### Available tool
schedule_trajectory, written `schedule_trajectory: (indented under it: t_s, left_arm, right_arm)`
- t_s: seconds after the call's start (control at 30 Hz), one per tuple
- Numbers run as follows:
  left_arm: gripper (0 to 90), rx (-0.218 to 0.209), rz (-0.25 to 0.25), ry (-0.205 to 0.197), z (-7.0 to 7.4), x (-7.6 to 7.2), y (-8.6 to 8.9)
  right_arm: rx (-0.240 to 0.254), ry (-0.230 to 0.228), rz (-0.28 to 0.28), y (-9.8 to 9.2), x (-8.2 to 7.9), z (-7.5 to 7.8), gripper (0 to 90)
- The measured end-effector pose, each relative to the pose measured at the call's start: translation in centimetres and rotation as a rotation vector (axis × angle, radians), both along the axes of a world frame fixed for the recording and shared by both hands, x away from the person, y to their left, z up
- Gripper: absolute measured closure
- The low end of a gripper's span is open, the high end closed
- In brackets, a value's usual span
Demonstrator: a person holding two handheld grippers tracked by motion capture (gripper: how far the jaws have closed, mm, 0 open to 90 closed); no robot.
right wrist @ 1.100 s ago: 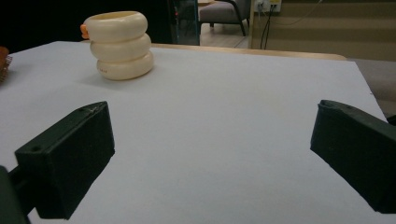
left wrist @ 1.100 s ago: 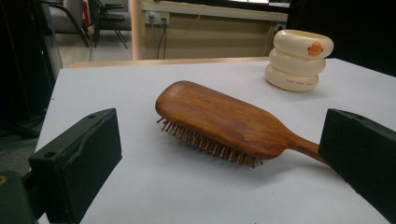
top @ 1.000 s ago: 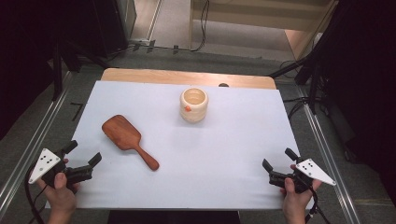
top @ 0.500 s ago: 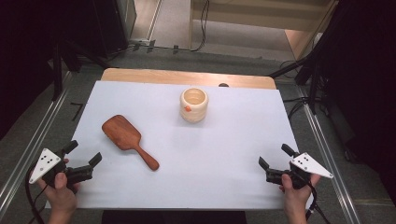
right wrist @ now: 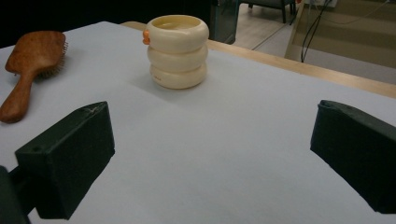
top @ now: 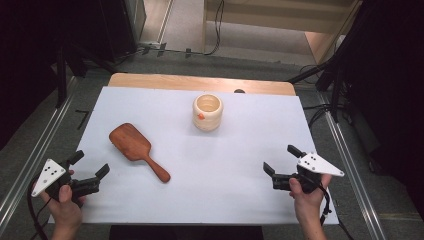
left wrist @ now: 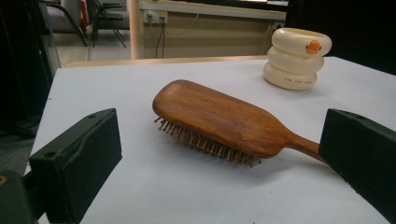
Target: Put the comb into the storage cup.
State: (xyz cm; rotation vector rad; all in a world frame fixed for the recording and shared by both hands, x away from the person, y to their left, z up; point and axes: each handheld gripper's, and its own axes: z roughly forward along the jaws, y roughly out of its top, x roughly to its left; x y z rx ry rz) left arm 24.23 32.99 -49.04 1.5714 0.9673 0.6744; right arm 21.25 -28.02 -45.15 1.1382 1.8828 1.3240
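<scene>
A brown wooden hairbrush [top: 136, 150] lies bristles down on the white table cover [top: 250, 200], left of centre, with its handle toward the near right. A cream ringed cup [top: 207, 112] with a small orange mark stands upright at the far middle. My left gripper [top: 89, 165] hovers open near the front left corner, a short way from the hairbrush [left wrist: 219, 121], with the cup [left wrist: 297, 58] beyond. At the front right, my right gripper [top: 282, 159] is open and holds nothing, facing the cup [right wrist: 177, 51] and the hairbrush [right wrist: 29, 70].
A wooden table edge [top: 200, 83] shows beyond the white cover. Metal rails [top: 30, 160] run along both sides, and cables [top: 218, 25] lie on the floor behind. Dark equipment stands at the far left and right.
My right gripper has shifted slightly left and toward the table's middle. The left gripper, the hairbrush and the cup have stayed put.
</scene>
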Motion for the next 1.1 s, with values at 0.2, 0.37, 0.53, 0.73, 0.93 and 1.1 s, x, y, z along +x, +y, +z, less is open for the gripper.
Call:
schedule_trajectory:
  t_s: [0.2,0.37,0.53,0.73,0.93,1.1]
  left_arm:
    - [0.0,0.001,-0.001,-0.001,0.0,0.0,0.0]
    - [0.0,0.001,-0.002,-0.002,0.0,0.0,0.0]
    - [0.0,0.002,-0.002,-0.003,0.0,0.0,0.0]
    - [0.0,0.003,-0.004,-0.003,0.0,0.0,0.0]
    - [0.0,0.003,-0.006,-0.003,0.0,0.0,0.0]
    - [0.0,0.002,-0.005,-0.002,0.0,0.0,0.0]
  right_arm:
    - [-0.014,0.005,0.03,1.3,0.9,1.1,0.0]
    - [-0.032,0.015,0.055,2.6,1.6,1.8,0.0]
    - [-0.042,0.025,0.081,3.9,2.2,2.4,0.0]
    - [-0.05,0.029,0.114,5.5,3.0,3.0,0.0]
    - [-0.063,0.04,0.141,6.9,3.8,3.6,0.0]
    - [-0.077,0.052,0.167,8.3,4.4,4.0,0.0]
